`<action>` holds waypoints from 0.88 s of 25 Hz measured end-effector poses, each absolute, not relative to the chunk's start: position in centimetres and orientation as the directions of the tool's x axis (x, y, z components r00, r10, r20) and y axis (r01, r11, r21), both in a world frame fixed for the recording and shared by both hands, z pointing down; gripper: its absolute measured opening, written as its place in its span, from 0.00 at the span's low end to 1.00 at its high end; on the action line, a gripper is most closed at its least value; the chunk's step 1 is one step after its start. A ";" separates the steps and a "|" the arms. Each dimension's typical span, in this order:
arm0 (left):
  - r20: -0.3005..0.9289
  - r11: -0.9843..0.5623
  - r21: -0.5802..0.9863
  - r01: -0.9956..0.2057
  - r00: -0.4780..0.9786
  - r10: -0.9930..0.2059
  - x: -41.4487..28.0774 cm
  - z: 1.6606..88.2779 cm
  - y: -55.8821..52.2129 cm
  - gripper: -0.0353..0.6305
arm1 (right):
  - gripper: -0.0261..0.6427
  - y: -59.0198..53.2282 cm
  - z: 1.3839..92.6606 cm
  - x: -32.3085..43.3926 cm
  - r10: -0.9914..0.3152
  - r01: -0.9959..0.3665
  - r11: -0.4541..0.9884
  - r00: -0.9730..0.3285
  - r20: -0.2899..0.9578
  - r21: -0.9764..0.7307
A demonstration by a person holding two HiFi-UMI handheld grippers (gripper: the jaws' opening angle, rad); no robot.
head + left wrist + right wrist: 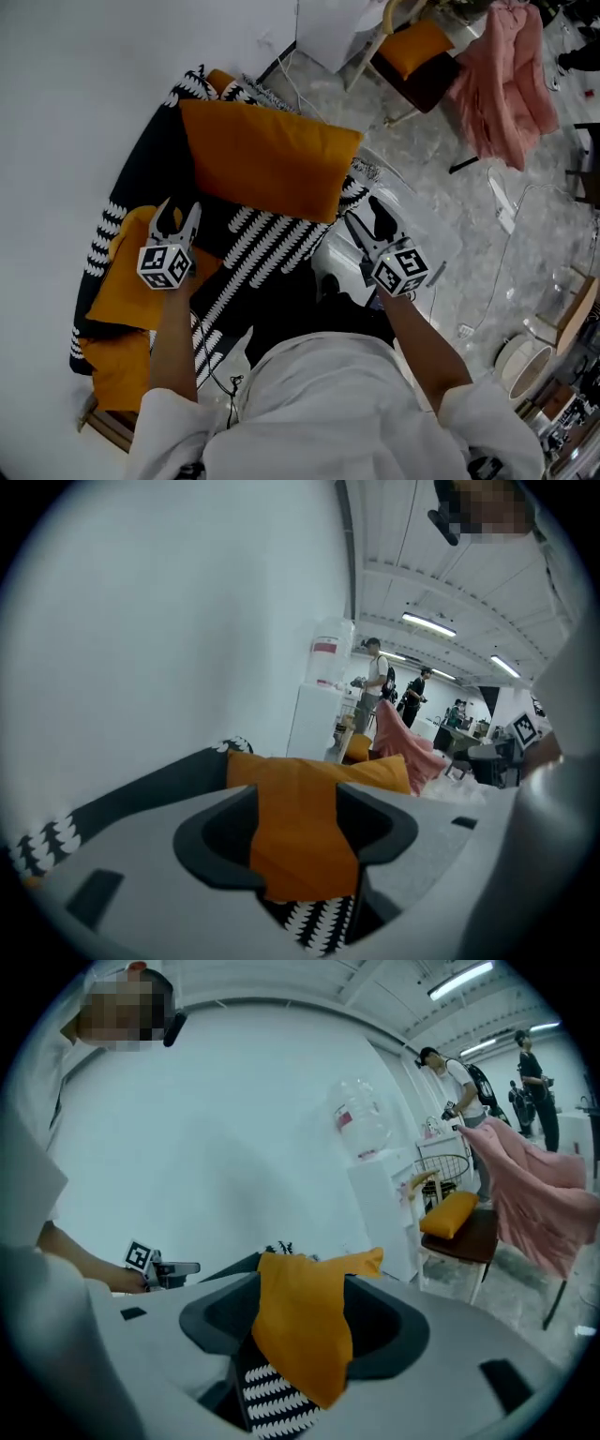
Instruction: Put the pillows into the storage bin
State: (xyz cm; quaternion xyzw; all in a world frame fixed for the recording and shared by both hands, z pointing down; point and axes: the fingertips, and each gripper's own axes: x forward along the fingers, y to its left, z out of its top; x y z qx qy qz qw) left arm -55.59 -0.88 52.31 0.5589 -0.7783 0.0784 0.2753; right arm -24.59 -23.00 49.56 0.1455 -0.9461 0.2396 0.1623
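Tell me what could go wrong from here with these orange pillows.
1. The left gripper and right gripper are both open and hold nothing. If they close now, they might pinch the black-and-white patterned fabric along with the large orange pillow.
2. The left gripper sits at the edge of a second orange pillow, so the two grippers may end up grabbing different pillows.

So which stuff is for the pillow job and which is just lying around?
For the job: big orange pillow; smaller orange pillow; left gripper and right gripper, both open.

Just lying about: black-and-white patterned fabric under the pillows; pink cloth; chair with an orange cushion; water dispenser.
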 end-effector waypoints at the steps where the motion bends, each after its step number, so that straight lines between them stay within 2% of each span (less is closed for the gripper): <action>1: 0.530 0.358 0.192 -0.914 -0.210 -0.822 -56.8 53.9 -1.2 0.44 | 0.46 -23.1 50.8 -25.2 -0.193 -0.361 0.840 -0.896 0.399 -0.405; 6: 0.615 0.335 0.250 -0.908 -0.118 -0.780 -61.8 63.3 -2.6 0.48 | 0.46 -23.6 57.0 -27.2 -0.201 -0.432 0.797 -0.848 0.490 -0.421; 12: 0.630 0.326 0.297 -0.897 -0.072 -0.773 -67.8 70.9 -4.7 0.52 | 0.47 -24.7 64.5 -30.3 -0.241 -0.503 0.756 -0.809 0.537 -0.418; 16: 0.640 0.292 0.314 -0.903 -0.025 -0.768 -68.3 74.5 -5.5 0.55 | 0.49 -25.3 68.0 -29.0 -0.298 -0.578 0.719 -0.759 0.580 -0.387; 22: 0.652 0.258 0.344 -0.903 0.031 -0.758 -69.6 77.7 -6.7 0.60 | 0.50 -25.9 69.6 -29.6 -0.333 -0.597 0.691 -0.763 0.553 -0.408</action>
